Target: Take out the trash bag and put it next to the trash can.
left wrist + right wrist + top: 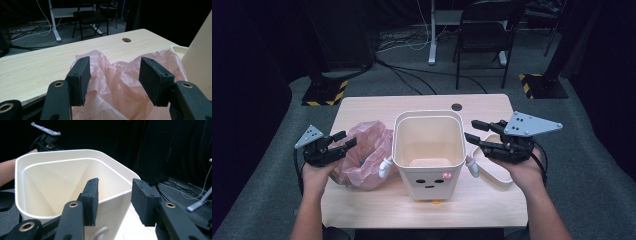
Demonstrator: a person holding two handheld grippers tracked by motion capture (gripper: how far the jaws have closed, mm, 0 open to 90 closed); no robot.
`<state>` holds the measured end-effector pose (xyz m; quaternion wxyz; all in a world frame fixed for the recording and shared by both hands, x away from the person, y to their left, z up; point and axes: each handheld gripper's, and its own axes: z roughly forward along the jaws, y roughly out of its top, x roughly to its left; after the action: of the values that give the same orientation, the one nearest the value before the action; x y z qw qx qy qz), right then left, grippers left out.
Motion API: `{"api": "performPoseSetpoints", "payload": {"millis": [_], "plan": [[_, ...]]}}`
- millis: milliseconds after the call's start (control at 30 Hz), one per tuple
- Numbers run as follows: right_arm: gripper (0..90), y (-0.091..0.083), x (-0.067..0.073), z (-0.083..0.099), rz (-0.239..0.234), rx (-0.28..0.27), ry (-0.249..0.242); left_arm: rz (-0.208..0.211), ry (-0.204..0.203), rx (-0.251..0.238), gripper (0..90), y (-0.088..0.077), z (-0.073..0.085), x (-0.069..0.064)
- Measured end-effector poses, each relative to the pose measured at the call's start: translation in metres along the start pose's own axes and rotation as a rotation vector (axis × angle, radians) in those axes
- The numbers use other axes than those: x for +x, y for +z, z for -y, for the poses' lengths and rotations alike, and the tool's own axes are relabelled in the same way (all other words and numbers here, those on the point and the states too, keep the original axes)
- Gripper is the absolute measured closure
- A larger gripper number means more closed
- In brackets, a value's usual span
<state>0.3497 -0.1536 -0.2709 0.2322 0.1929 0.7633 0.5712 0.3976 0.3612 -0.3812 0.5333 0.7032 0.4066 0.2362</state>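
Both grippers flank the bin (pixel 428 150) in the high view: the left gripper (pixel 343 139) sits just left of it over the pink bag (pixel 369 152), jaws parted and their tips at the bag's crumpled top, while the right gripper (pixel 475 131) hangs just right of the bin's rim, jaws spread with nothing between them. The bin stands upright in the middle of the table (pixel 377 107), its front wall near the table's near edge; bare wood lies behind the bin up to the round hole (pixel 456 106), and a shallow tray (pixel 497 176) lies right of the bin, under the right hand. The bag touches the bin's left wall, so little room is left on that side, and the table's left edge is close beyond the bag. In the left gripper view the left gripper (pixel 113 72) has its jaws wide apart, with the bag (pixel 112 90) bunched between and below them; the pads do not press on the film. The bin's wall (pixel 200 65) rises right of the bag, and open tabletop runs beyond the bag to the far edge. In the right gripper view the right gripper (pixel 114 200) has its jaws spread astride the bin's near corner, one jaw over the inside of the bin (pixel 62 185) and one outside it, neither pad touching the rim as far as can be told; across the bin, the left gripper's grey plate shows beyond the far rim.
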Motion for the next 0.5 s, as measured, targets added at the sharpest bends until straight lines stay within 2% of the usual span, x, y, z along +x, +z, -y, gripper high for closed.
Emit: {"api": "performPoseSetpoints", "payload": {"millis": [333, 500], "plan": [[55.3, -0.009, -0.007, 0.021, 0.055, 0.017, 0.028, -0.002, -0.009, -0.012, 42.3, -0.005, -0.002, -0.003], [55.2, -0.012, -0.012, 0.036, 0.074, 0.019, 0.054, -0.012, 0.005, -0.003, 42.5, -0.006, -0.005, -0.007]]}}
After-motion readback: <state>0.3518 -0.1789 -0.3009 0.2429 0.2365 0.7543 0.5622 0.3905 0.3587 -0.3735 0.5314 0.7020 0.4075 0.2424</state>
